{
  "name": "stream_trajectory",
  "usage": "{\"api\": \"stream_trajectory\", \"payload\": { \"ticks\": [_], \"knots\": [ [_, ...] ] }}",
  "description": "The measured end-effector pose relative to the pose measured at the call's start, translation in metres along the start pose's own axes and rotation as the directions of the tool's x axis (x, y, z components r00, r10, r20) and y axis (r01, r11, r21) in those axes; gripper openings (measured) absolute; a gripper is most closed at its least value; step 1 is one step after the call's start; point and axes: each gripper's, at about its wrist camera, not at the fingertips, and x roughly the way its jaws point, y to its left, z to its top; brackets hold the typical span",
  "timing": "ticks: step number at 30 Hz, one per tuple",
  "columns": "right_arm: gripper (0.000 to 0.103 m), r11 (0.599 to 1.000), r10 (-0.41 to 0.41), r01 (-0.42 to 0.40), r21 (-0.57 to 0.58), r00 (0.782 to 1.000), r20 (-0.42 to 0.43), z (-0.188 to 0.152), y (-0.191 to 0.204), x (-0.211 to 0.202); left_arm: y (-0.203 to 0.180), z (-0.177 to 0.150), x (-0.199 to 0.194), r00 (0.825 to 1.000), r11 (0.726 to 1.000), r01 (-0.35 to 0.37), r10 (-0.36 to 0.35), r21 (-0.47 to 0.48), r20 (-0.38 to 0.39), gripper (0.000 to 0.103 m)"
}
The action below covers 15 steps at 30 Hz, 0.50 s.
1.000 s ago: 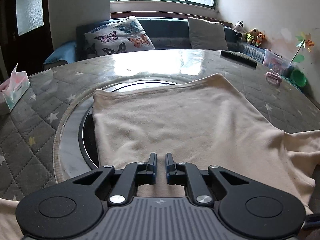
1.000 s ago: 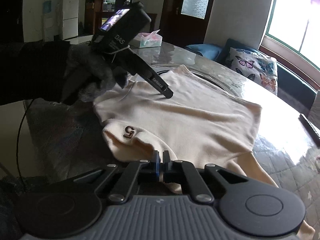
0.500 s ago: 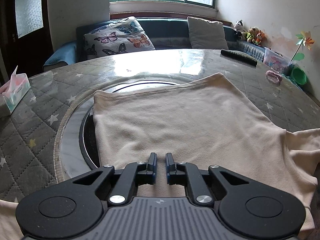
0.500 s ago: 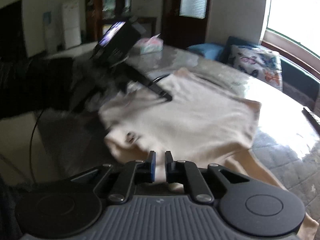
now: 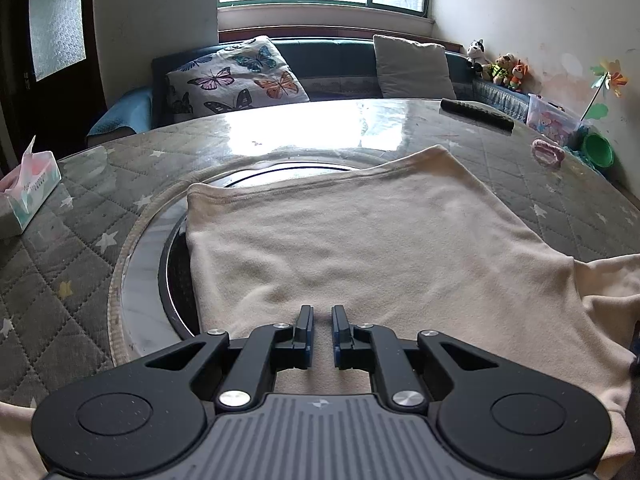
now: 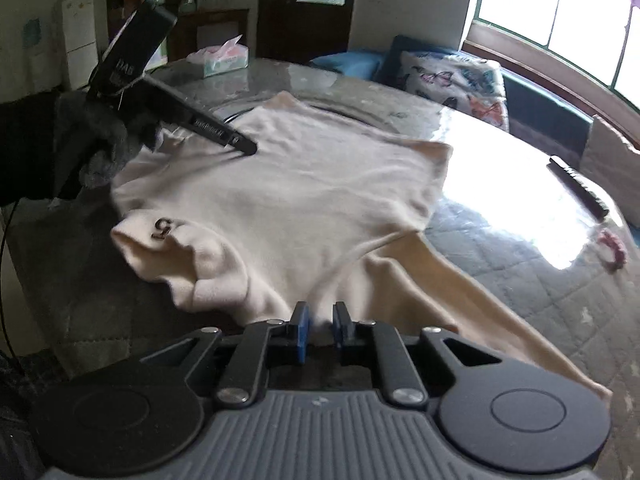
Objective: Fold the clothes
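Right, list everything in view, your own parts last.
shirt: one, cream, spread on the table
table: one, round, grey quilted star cover
tissue box: one, white-teal, table edge, left in the left wrist view
remote: one, black, far table edge
hair tie: one, pink, near the remote
cushions: two, butterfly-print and grey, on the sofa
plush toys: several, mixed colours, sofa's end
left gripper: one, black, fingers nearly closed, tips on the shirt
right gripper: one, black, fingers opening, shirt fabric between them
gloved hand: one, dark grey, holding the left gripper
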Motion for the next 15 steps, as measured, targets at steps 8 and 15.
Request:
{"api": "stream_trajectory", "payload": {
  "ticks": [8,15],
  "knots": [
    [0.012,0.995,-0.057,0.056,0.076,0.998,0.004,0.005,-0.016,0.023,0.0,-0.001,-0.001,1.0,1.0,-0.007,0.007,0.011,0.002,0.011],
    [0.013,0.987,-0.076,0.068,0.142,0.996,0.046,-0.013,-0.031,-0.015,-0.01,0.003,-0.016,1.0,1.0,0.014,-0.015,0.025,0.026,0.011]
  ]
}}
